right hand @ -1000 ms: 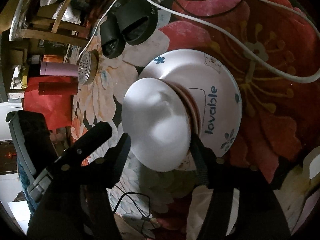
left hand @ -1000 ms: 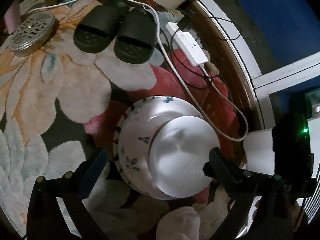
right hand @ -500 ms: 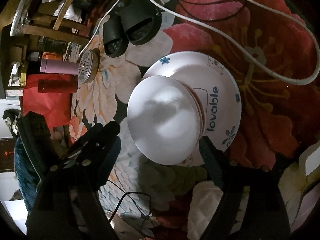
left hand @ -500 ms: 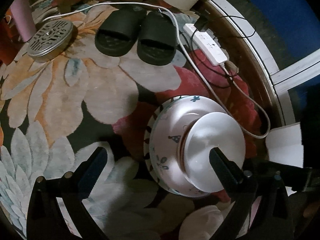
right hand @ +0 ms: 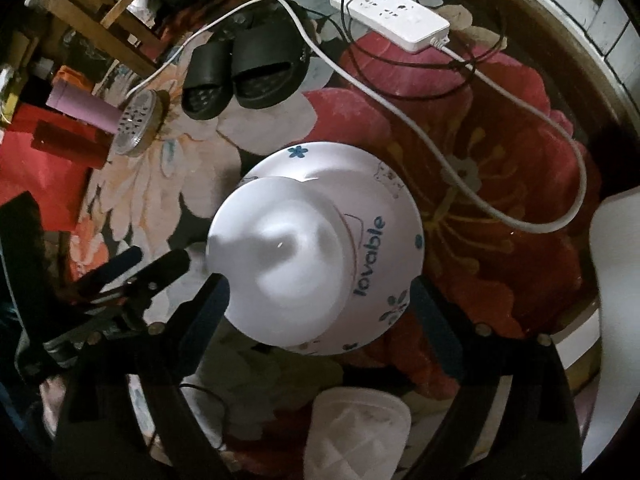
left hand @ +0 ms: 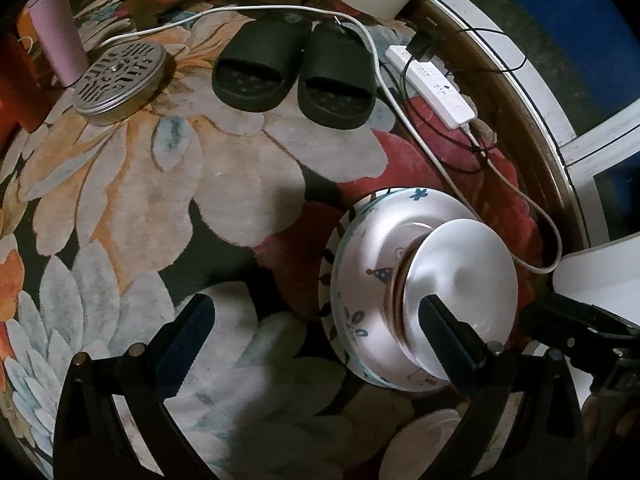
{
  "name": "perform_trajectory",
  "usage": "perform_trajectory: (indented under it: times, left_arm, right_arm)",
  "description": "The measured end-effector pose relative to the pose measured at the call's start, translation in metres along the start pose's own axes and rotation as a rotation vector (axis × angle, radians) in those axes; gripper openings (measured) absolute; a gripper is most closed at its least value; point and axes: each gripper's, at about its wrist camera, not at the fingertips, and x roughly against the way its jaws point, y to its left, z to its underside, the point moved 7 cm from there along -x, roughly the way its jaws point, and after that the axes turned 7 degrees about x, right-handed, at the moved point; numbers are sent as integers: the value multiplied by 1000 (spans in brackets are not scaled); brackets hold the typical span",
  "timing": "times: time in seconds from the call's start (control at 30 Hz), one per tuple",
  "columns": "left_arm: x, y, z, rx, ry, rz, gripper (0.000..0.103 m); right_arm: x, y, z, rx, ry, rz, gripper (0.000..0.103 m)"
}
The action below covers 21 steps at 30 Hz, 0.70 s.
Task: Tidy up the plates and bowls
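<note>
my right fingers (right hand: 316, 300) have just been opening and stand spread around the small white bowl (right hand: 280, 260), upturned on the "lovable" bowl (right hand: 384, 240) to stack; left fingers (left hand: 316, 320) spread, empty

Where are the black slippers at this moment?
In the left wrist view the black slippers lie side by side at the top centre, on the flowered carpet, between the round metal grate and the white power strip.

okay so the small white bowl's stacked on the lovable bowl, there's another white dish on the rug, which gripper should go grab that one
Probably the left. The right gripper has just been opening around the small white bowl; its fingers straddle the stack. The left gripper, open and empty, has the white dish just below its right finger.
</note>
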Motion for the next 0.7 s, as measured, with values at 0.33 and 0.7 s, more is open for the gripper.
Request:
perform_trajectory:
  times: [0.33,0.7]
  left_arm:
    - [1,5,1,-2,-8,-12,102]
    - [20,24,8,74,-80,-22,102]
  right_arm:
    - [-4,4,7,23,-23,48,93]
    - [1,31,2,115,-115,88,92]
